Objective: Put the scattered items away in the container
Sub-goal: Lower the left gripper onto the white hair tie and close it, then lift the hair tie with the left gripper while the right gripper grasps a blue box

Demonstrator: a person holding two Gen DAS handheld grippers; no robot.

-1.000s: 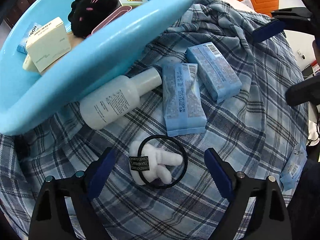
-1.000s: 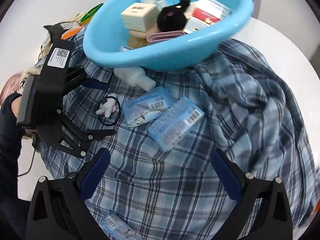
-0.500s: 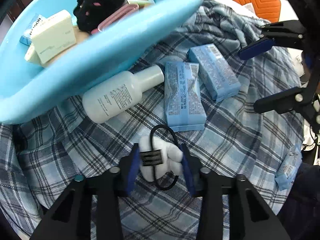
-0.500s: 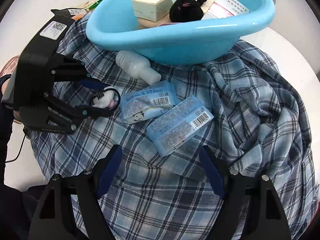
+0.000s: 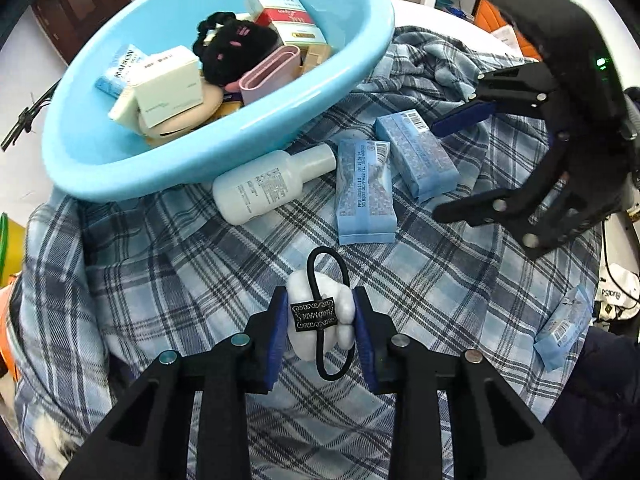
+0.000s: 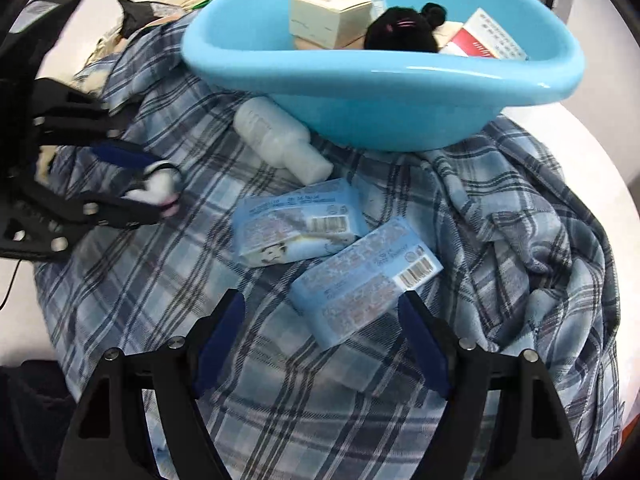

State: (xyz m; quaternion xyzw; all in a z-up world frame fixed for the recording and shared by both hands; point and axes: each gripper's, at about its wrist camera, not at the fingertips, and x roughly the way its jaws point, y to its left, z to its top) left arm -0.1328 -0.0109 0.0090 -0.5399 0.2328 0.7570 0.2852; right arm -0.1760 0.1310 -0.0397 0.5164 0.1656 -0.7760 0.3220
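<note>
My left gripper (image 5: 320, 332) is shut on a white plush hair tie (image 5: 316, 312) with a black elastic loop, lifted just off the plaid cloth (image 5: 180, 260). The same gripper (image 6: 160, 196) shows at the left of the right wrist view, holding the hair tie (image 6: 158, 188). My right gripper (image 6: 320, 328) stands open over the near blue tissue pack (image 6: 364, 280), its pads not touching it. A second blue pack (image 6: 296, 224) and a white bottle (image 6: 280, 140) lie by the light blue basin (image 6: 380, 84), which holds several boxes and a black hair piece.
Another small blue pack (image 5: 564, 328) lies at the cloth's right edge. The basin (image 5: 120, 160) rests on the cloth at the back, tilted. The white table (image 6: 592, 152) shows past the cloth. A person's dark sleeve (image 6: 24, 412) is at the lower left.
My left gripper closed on the white hair tie and lifted it off the cloth. My right gripper narrowed and came down toward the near blue pack.
</note>
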